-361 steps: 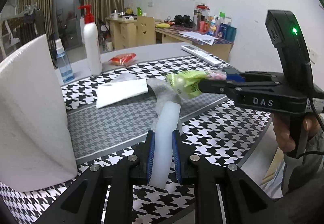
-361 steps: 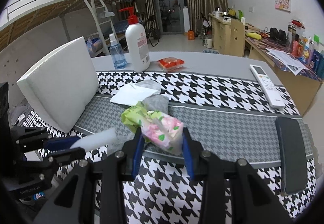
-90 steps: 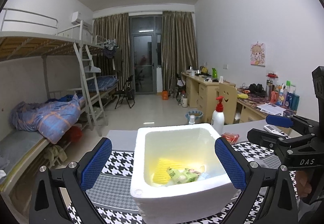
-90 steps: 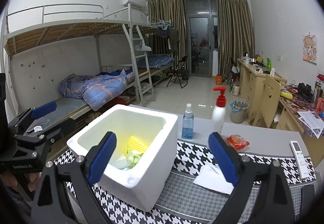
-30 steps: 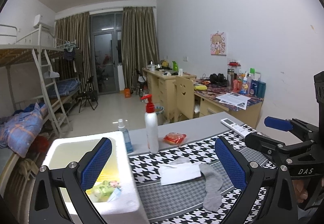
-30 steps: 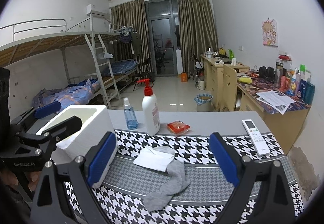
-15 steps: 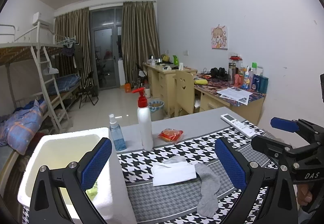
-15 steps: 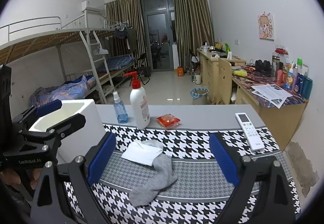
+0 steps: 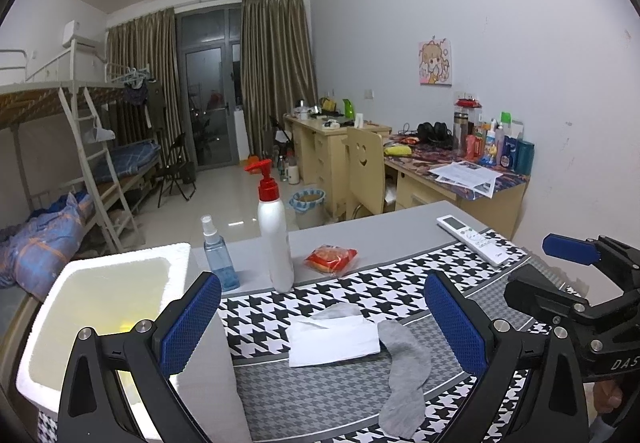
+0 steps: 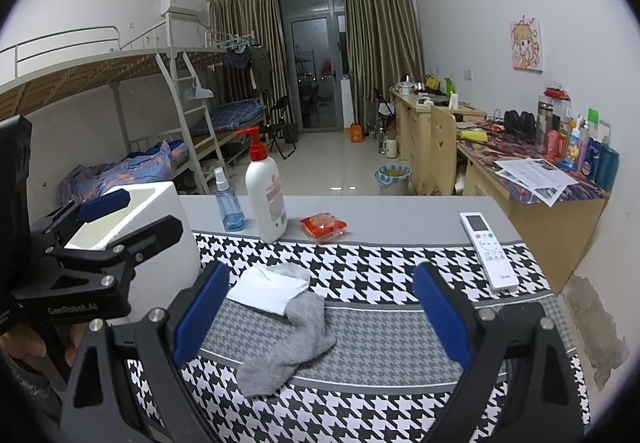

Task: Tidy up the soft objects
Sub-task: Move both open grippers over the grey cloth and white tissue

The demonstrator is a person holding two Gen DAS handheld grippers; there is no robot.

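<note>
The white foam box (image 9: 100,307) stands at the table's left end. 2 soft items are left on the houndstooth cloth (image 10: 380,275): a grey sock (image 10: 296,339) touching a white tissue pack (image 10: 268,289). Both the left gripper (image 9: 320,327) and the right gripper (image 10: 320,315) are spread wide, nothing held. A pickup is judged next: descent and closure on the sock.

the right tool (image 9: 576,275), seen from the left wrist, bears white letters "das" on its black body, cut off at the frame edge. the left tool (image 10: 104,227), seen from the right wrist, carries a faint line reading roughly "genrobot.ai". print on the pump bottle (image 10: 267,195) and the remote control (image 10: 489,251) is too small to read.
</note>
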